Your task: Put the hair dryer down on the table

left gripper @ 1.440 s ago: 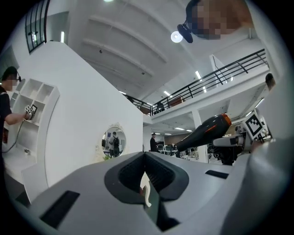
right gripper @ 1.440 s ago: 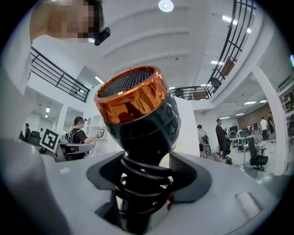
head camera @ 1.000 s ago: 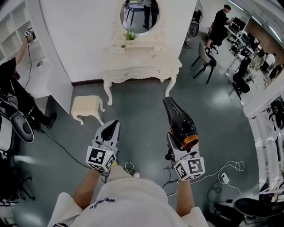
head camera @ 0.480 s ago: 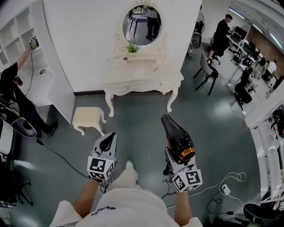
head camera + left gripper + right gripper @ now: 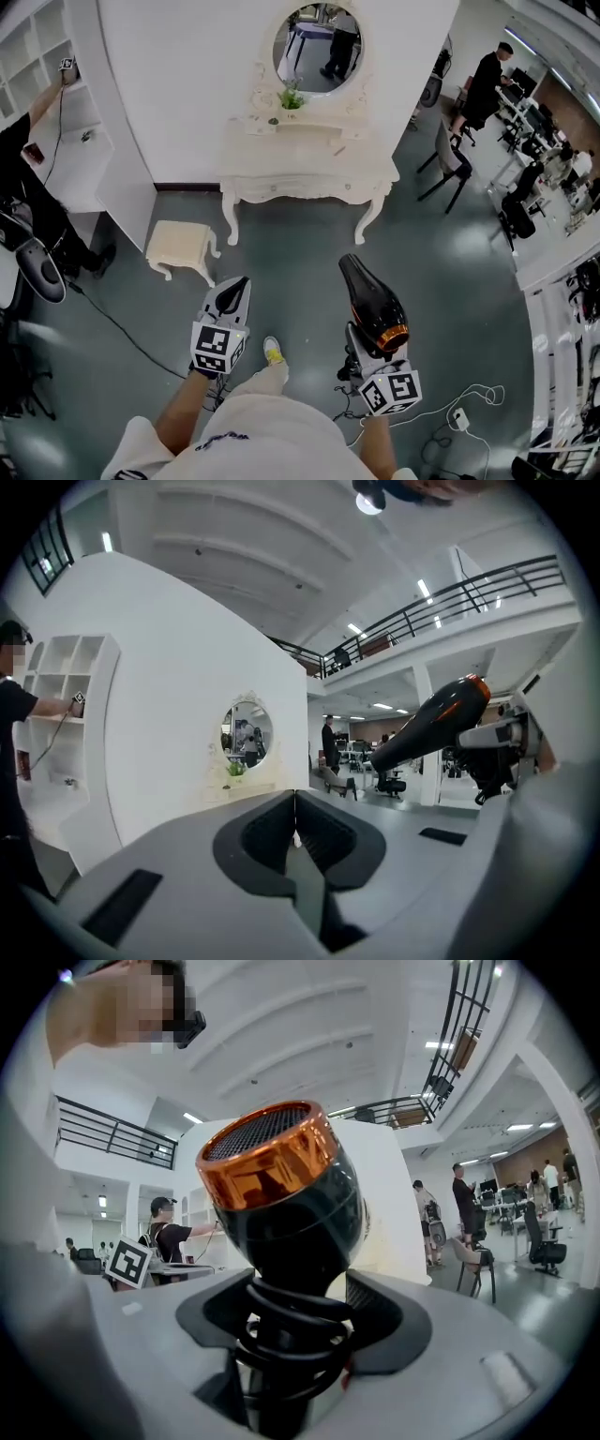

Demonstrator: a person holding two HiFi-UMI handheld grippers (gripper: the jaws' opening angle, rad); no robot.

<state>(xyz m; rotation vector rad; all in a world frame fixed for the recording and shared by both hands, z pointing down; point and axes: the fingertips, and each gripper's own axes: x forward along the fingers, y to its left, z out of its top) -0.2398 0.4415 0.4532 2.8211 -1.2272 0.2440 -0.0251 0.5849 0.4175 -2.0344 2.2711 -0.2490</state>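
Both forearms reach forward from the body, with the grippers held roughly level above the grey-green floor. The left gripper (image 5: 236, 289) has its matte grey jaws pressed together, with nothing between them. The right gripper (image 5: 367, 339) is clamped on the handle of the hair dryer (image 5: 373, 298) (glossy black barrel, copper-orange ring round a mesh back end). The barrel sits above the jaws with its nozzle pointing ahead, and a coiled black cord bunches at the handle. The cream, curvy-legged table (image 5: 309, 167) stands well apart, ahead against the white wall.
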